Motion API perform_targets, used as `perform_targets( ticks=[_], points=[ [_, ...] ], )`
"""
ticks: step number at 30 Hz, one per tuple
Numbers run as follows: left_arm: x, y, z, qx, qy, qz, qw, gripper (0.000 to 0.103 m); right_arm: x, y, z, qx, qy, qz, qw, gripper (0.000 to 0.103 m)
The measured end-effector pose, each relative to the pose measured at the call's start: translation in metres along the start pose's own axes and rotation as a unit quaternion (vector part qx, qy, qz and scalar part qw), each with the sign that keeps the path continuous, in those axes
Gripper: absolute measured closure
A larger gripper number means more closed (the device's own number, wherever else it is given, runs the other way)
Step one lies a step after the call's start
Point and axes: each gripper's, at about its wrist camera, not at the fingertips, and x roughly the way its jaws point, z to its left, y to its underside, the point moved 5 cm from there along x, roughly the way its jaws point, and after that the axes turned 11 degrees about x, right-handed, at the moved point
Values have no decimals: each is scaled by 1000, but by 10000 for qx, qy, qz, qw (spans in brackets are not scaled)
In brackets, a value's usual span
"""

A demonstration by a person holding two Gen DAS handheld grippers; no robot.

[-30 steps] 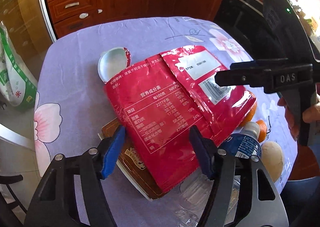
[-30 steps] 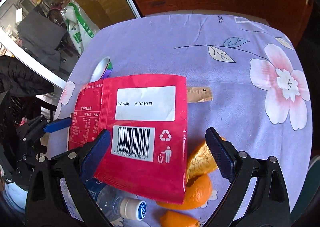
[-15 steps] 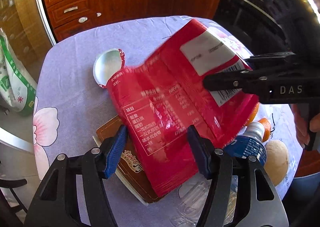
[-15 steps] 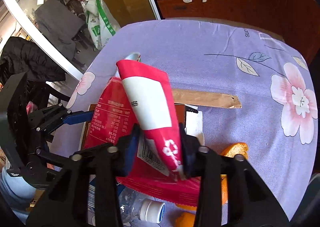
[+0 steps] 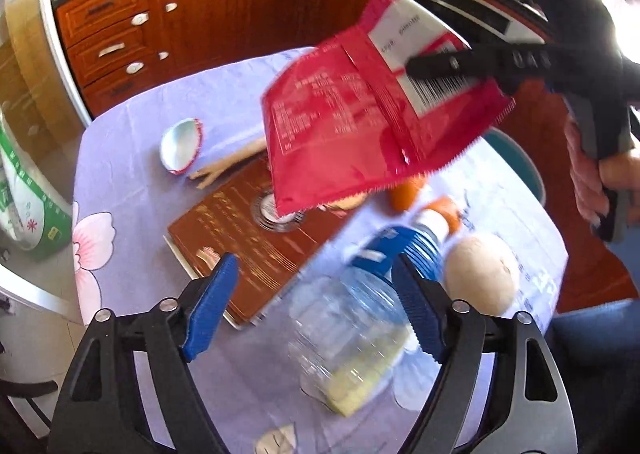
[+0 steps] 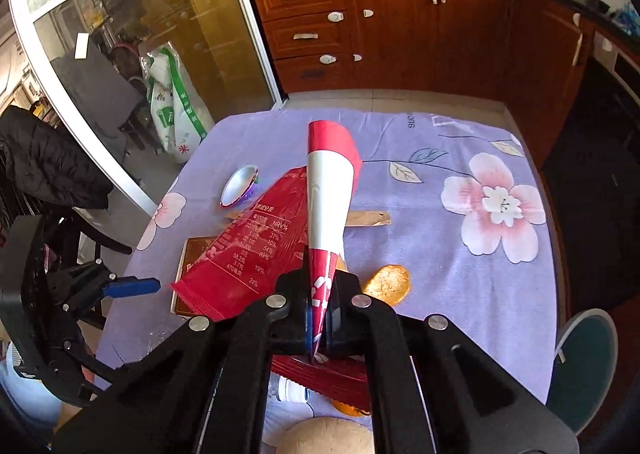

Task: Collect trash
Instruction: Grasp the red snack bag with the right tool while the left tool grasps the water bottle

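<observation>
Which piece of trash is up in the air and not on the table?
The red snack bag. The right gripper pinches it near the barcode, lifted above the table, while the plastic bottle, brown box and foil lid lie flat.

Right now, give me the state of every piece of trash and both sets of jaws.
Red snack bag: lifted off the table, pinched at its barcode end.
Right gripper: jaws shut on the red snack bag.
Left gripper: jaws opening, nothing gripped.
Plastic bottle: lying on its side, capped.
Brown box: flat on the tablecloth.
Foil lid: peeled off, lying loose.
Orange peel: loose on the cloth.
</observation>
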Motion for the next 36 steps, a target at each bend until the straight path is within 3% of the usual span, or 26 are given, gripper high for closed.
perform_targets(
  ticks=[6,11,15,16,18,27,36],
  points=[
    [9,18,-30,518,206,279,9981,15,-29,9,-9,126,135,-220,9996,99],
    [21,27,-47,775,-91,446,9960,7,-41,22,-18,245,198,-250,9992,99],
    [31,31,-51,956,-329,550,9934,7,-45,31,-24,371,236,-224,9988,99],
    [33,31,-52,986,-398,559,9928,9,-46,33,-25,400,244,-220,9987,99],
    [34,31,-51,1021,-575,585,9914,31,-49,36,-28,443,260,-225,9984,99],
    [5,24,-51,595,-701,207,9955,35,-64,48,-32,556,248,-316,9976,99],
    [-36,-2,-54,159,-835,-283,9960,38,-99,48,-42,682,244,-733,9947,99]
  ],
)
